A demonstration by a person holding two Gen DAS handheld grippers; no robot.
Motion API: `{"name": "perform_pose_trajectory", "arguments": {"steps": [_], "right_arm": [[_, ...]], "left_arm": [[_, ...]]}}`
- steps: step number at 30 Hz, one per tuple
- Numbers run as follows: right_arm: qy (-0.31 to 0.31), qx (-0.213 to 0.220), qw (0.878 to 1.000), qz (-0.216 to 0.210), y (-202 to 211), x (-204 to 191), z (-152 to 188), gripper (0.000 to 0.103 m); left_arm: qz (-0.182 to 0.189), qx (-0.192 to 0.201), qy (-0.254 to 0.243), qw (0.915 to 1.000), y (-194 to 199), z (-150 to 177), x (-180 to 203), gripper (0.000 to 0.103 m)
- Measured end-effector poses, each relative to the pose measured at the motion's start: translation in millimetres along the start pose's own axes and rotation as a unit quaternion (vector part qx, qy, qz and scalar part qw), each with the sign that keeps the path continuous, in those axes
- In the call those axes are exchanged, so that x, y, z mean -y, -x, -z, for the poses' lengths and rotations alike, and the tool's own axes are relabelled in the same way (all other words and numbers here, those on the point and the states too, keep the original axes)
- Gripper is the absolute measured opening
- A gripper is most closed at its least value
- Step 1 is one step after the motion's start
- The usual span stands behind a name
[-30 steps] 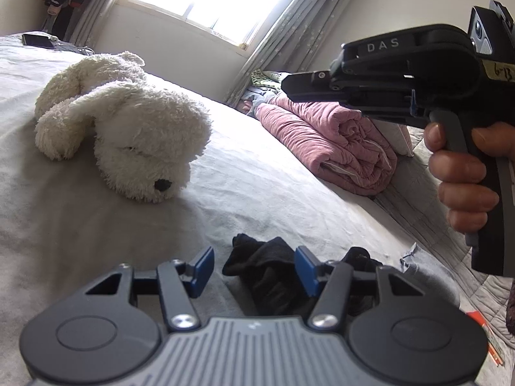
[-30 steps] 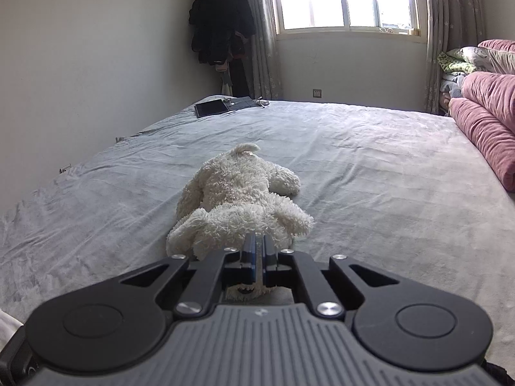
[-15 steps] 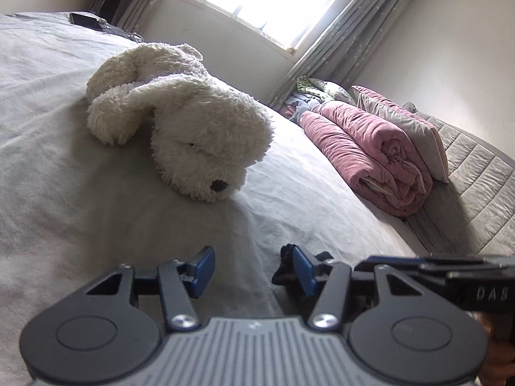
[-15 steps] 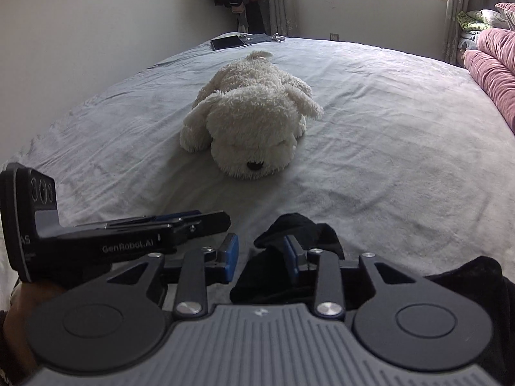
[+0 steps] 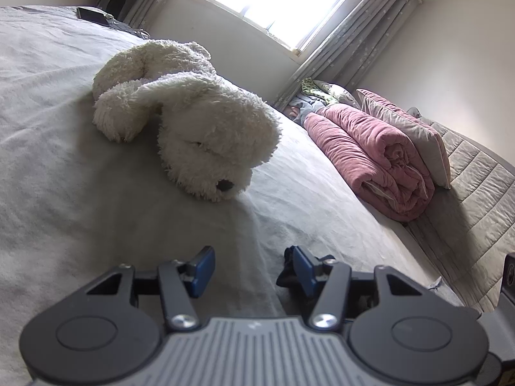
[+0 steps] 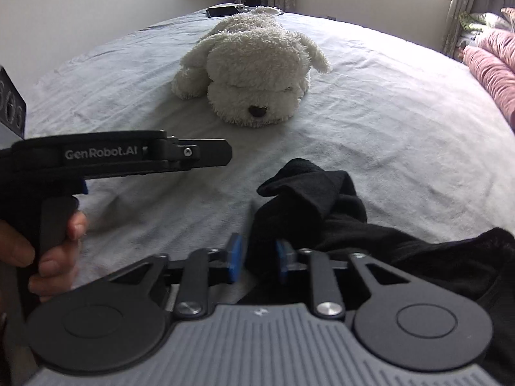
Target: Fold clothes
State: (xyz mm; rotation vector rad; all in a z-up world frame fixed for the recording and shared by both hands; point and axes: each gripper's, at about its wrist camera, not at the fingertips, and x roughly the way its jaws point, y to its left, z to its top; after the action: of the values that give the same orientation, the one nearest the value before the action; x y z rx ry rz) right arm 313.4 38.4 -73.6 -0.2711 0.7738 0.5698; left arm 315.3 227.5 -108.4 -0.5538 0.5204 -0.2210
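A crumpled black garment (image 6: 322,199) lies on the grey bed sheet (image 6: 402,122) at the near edge. My right gripper (image 6: 259,257) points down at it, and its jaws are closing with a fold of the black cloth filling the gap between the blue pads. My left gripper (image 5: 252,271) stands open over bare sheet, with the edge of the black garment (image 5: 286,276) just outside its right finger. In the right wrist view the left gripper (image 6: 225,152) hovers level to the left of the garment, held by a hand (image 6: 54,241).
A white plush dog (image 6: 257,74) lies on the bed a short way beyond the garment. A rolled pink quilt (image 5: 370,148) and a pillow (image 5: 408,128) sit at the right side. A dark flat device (image 5: 91,16) rests at the far edge by the window.
My right gripper came down from above the plush dog to the black garment, opened, then closed in on the cloth. The left gripper rolled slightly and stayed open.
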Motion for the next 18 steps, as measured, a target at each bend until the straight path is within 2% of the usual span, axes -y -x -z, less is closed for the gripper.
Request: {"name": "perform_pose_trajectory", "arguments": {"steps": [5,10,16,18], "right_arm": [[-0.051,0.059,0.996,0.039,20.1,31.5,-12.0,0.001],[-0.098,0.107,0.980,0.135,18.7,66.6,-11.7,0.001],[-0.205,0.118,0.960,0.150,-4.3,113.4,22.0,0.001],[-0.237,0.121,0.955,0.135,-6.6,125.6,33.0,0.001]], "left_arm": [[0.002,-0.003,-0.006,1.0000,-1.3,1.5,2.8,0.054],[0.003,-0.014,-0.021,0.9997,-6.4,5.9,8.0,0.054],[-0.006,-0.026,-0.055,0.9981,-14.7,12.7,16.7,0.054],[-0.005,-0.027,-0.060,0.9978,-16.4,13.5,19.2,0.054]]}}
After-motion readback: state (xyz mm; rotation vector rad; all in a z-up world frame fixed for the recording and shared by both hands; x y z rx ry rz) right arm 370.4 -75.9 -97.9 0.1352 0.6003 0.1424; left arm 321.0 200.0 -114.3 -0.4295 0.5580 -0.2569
